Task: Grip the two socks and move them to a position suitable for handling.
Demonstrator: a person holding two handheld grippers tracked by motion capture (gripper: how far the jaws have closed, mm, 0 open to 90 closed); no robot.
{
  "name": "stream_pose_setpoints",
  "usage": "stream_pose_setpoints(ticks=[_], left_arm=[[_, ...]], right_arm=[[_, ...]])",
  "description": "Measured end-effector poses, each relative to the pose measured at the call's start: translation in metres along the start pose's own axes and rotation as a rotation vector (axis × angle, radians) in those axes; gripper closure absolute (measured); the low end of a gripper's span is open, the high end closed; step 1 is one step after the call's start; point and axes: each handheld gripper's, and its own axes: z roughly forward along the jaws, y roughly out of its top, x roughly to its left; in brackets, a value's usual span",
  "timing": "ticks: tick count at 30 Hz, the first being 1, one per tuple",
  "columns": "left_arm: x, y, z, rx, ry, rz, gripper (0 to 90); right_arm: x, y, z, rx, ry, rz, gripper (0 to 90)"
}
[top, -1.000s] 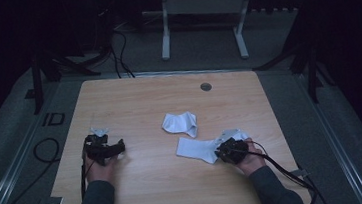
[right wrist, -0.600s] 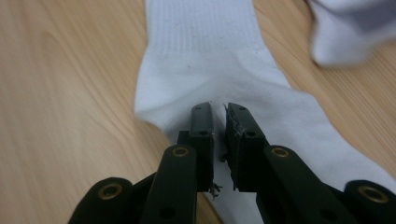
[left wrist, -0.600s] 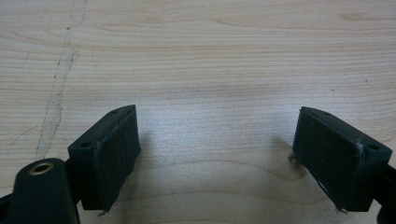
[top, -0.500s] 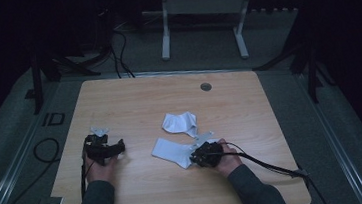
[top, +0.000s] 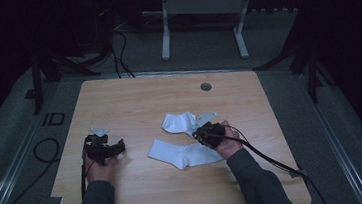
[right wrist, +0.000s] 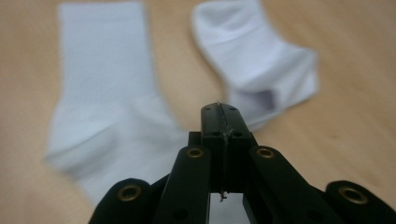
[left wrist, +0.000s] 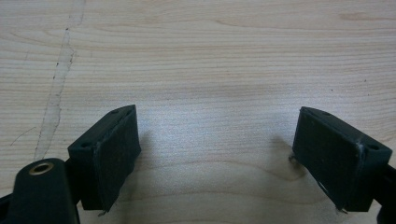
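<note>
Two white socks near the middle of the surface (top: pixel 133 96): a flat sock (top: pixel 174 153) closer to the near edge, a crumpled sock (top: pixel 178 122) just behind it. Two grippers. Right gripper (top: pixel 203 132) at the flat sock's right end, fingers (right wrist: pixel 212 130) pressed shut, no cloth seen between them. Left gripper (top: pixel 115 147) near the left edge, fingers (left wrist: pixel 109 154) wide open over bare wood. Probably laying the socks out together. Best to open first, then pinch one edge and pull slowly, low and straight.
</note>
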Motion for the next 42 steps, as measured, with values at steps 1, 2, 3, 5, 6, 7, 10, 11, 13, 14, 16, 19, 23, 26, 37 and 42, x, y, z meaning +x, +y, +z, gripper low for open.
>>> stream_pose_setpoints(ticks=[1, 2, 3, 5, 6, 7, 10, 11, 13, 14, 16, 19, 23, 26, 37, 42], left_arm=[[0.000, 0.000, 0.000, 0.000, 0.000, 0.000, 14.8], [0.000, 0.000, 0.000, 0.000, 0.000, -0.001, 14.8], [0.000, 0.000, 0.000, 0.000, 0.000, -0.001, 14.8], [0.000, 0.000, 0.000, -0.003, 0.000, -0.004, 14.9], [0.000, 0.000, 0.000, -0.003, 0.000, -0.003, 14.9], [0.000, 0.000, 0.000, -0.003, 0.000, -0.003, 14.9], [0.000, 0.000, 0.000, -0.001, -0.001, 0.000, 14.9], [0.000, 0.000, 0.000, 0.000, -0.001, 0.002, 14.9], [0.000, 0.000, 0.000, 0.001, -0.002, 0.002, 14.9], [0.000, 0.000, 0.000, 0.001, -0.002, 0.002, 14.9], [0.000, 0.000, 0.000, 0.001, -0.002, 0.002, 14.8], [0.000, 0.000, 0.000, 0.001, -0.003, 0.002, 14.9], [0.000, 0.000, 0.000, 0.001, -0.002, 0.002, 14.8], [0.000, 0.000, 0.000, 0.001, -0.002, 0.002, 14.9], [0.000, 0.000, 0.000, 0.000, -0.003, 0.003, 14.8], [0.000, 0.000, 0.000, -0.004, -0.003, 0.003, 14.8]], right_arm=[[0.000, 0.000, 0.000, 0.000, 0.000, 0.000, 90.0], [-0.004, 0.003, 0.000, -0.002, -0.012, 0.005, 90.0], [-0.010, 0.009, 0.000, -0.011, -0.025, 0.022, 89.8], [-0.016, 0.016, 0.004, -0.020, -0.050, 0.038, 84.8], [-0.019, 0.019, 0.006, -0.021, -0.053, 0.047, 81.5], [-0.020, 0.021, 0.009, -0.026, -0.049, 0.054, 78.1], [-0.024, 0.027, 0.022, 0.006, -0.066, 0.064, 67.8], [-0.025, 0.028, 0.028, 0.011, -0.070, 0.068, 64.0], [-0.028, 0.027, 0.035, 0.023, -0.073, 0.100, 62.2], [-0.029, 0.026, 0.037, 0.032, -0.076, 0.109, 62.2], [-0.031, 0.023, 0.044, 0.059, -0.086, 0.116, 72.9], [-0.032, 0.019, 0.045, 0.064, -0.068, 0.116, 82.5], [-0.035, 0.012, 0.038, 0.075, -0.058, 0.100, 86.6], [-0.036, 0.009, 0.033, 0.077, -0.052, 0.090, 86.6], [-0.056, -0.021, 0.013, 0.138, -0.068, 0.091, 83.3], [-0.055, -0.012, 0.000, 0.086, -0.093, 0.090, 70.7]])
